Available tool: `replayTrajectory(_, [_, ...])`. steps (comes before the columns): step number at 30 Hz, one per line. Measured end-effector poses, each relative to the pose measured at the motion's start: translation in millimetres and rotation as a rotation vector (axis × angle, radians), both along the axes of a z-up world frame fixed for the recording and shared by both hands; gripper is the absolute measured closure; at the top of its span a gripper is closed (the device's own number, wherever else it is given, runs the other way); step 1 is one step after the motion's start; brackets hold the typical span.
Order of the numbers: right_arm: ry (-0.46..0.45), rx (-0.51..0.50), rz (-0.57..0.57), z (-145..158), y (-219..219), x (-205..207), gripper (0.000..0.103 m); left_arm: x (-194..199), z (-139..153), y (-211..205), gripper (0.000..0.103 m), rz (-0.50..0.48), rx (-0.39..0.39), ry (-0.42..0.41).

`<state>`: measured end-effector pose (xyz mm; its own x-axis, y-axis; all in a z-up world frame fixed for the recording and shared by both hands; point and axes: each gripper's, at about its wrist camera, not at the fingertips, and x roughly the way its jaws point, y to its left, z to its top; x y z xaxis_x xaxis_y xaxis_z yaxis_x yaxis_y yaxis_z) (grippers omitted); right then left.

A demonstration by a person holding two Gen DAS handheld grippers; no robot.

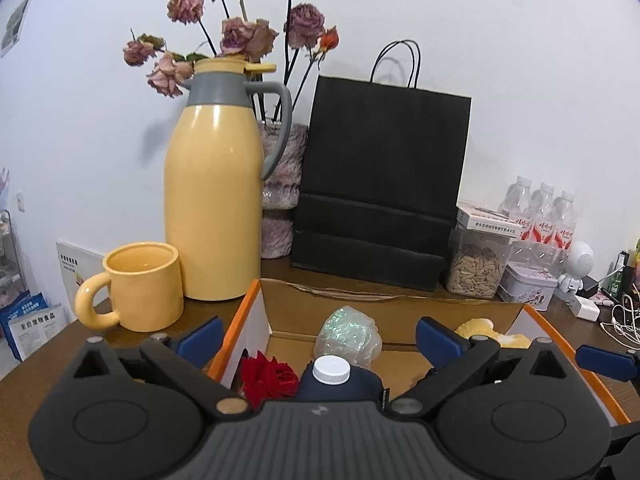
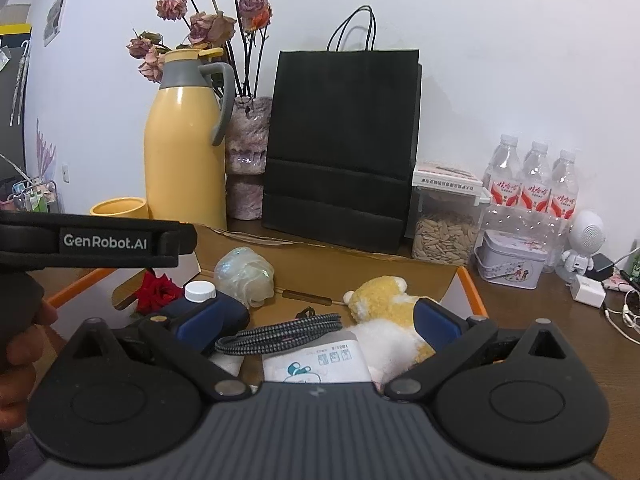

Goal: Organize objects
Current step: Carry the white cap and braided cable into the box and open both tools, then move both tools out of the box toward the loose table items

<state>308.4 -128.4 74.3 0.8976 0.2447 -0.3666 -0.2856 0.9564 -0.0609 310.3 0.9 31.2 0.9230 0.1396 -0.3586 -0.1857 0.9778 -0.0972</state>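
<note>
Box [image 2: 470,286]: open cardboard, orange-edged; holds plush toy [image 2: 384,300], possibly crumpled film [image 2: 244,270].

A plain white wall [image 1: 500,40] rises behind a dark brown wooden tabletop [image 1: 48,360]. A small picture [image 1: 16,20] is stuck to the wall at far left, with a white socket [image 1: 20,200] lower down. A wire rack [image 2: 36,196] stands beyond the tabletop's left edge. The light is even and soft.

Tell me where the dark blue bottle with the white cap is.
The dark blue bottle with the white screw cap lies inside the open cardboard box, on its left side, beside the red rose and in front of the iridescent wrap bundle.
</note>
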Motion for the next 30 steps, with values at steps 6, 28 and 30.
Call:
replayTrajectory(6, [-0.025, -0.011, -0.017, 3, -9, -22, 0.000, -24, 2, -9, 0.000, -0.012, 0.005, -0.024])
replayTrajectory(28, [0.052, -0.045, -0.055, -25, -39, -119, 0.000, -113, -26, -20, 0.000, -0.064, 0.025, 0.115])
replayTrajectory(30, [0.074, -0.048, -0.053, -29, -42, -127, 0.000, -119, -31, -17, 0.000, -0.067, 0.016, 0.145])
